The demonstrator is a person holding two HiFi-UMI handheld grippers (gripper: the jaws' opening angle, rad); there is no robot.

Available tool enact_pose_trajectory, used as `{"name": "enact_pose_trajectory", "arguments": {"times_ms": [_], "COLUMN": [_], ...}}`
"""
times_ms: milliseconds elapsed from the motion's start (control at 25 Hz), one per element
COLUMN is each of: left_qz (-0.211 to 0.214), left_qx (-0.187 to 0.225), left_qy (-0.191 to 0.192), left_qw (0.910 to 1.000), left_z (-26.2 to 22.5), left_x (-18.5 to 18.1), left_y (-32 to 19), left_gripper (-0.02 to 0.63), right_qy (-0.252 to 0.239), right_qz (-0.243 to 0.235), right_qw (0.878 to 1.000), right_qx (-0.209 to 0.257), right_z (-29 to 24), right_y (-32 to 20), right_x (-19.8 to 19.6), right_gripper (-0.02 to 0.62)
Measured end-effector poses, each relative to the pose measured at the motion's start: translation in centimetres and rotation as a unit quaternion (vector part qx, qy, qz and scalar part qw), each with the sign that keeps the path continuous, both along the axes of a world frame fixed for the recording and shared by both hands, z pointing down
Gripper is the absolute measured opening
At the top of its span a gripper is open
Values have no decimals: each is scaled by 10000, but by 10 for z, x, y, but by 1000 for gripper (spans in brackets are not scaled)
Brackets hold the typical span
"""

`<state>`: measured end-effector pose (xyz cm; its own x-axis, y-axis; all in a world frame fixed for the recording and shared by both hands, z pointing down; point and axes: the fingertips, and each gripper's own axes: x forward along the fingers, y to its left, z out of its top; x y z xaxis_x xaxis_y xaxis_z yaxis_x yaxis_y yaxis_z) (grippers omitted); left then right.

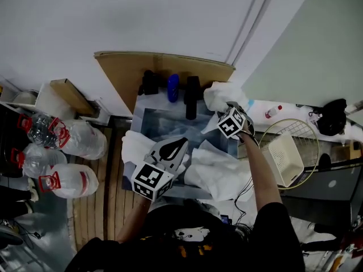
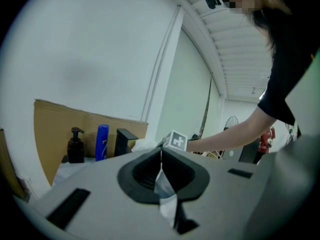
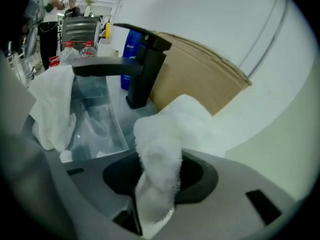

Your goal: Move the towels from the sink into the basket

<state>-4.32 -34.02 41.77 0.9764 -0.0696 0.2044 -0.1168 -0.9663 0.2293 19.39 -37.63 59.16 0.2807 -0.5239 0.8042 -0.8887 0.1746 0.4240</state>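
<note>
There, the right gripper (image 1: 228, 109) had its jaws clenched on a fluffy white towel (image 1: 218, 94). The towel was bunched at the back right corner of the sink (image 1: 164, 123), just beside the black faucet (image 1: 193, 98). In the right gripper view, a fold of it ran down between the jaws and out below them, while the rest lay heaped past their tips.

The left gripper (image 1: 180, 146) hung over the front left of the sink. Its jaws were pressed together on a thin sliver of pale cloth (image 2: 167, 204). Which towel this sliver belonged to could not be told. Just beside this gripper, a second towel (image 1: 133, 147) was draped over the sink's left rim. A third towel (image 1: 218, 171), spread wide, covered the front right part.

The white basket (image 1: 286, 160) stood on the desk (image 1: 258, 107) to the right of the sink, inside a wire ring (image 1: 309, 130). A blue bottle (image 1: 173, 88) and a black pump dispenser (image 1: 149, 83) stood behind the sink, against a sheet of cardboard (image 1: 127, 72). Clear water jugs (image 1: 68, 157) lay on the floor to the left.
</note>
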Motion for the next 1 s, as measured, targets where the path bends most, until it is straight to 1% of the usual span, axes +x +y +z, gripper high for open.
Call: {"name": "enact_pose_trajectory", "arguments": {"times_ms": [160, 320, 480, 760, 1000], "left_qz": [96, 265, 534, 943, 1344], "left_qx": [-30, -5, 39, 147, 282], "left_qy": [45, 49, 176, 391, 514], "left_qw": [9999, 9996, 9984, 9947, 9892], "left_z": [0, 0, -12, -27, -46], "left_x": [5, 13, 25, 49, 74], "left_y": [8, 19, 34, 60, 93], "left_gripper": [11, 11, 10, 11, 11], "right_qy": [92, 125, 376, 897, 1230], "right_qz": [405, 495, 598, 773, 888], "right_qw": [9965, 9894, 9786, 9561, 9391], "right_qx": [720, 1358, 1932, 2679, 3085], "right_z": [-39, -86, -135, -205, -243], "right_y": [9, 22, 43, 87, 120], "right_x": [4, -1, -6, -13, -6], "right_gripper": [141, 137, 137, 133, 133]}}
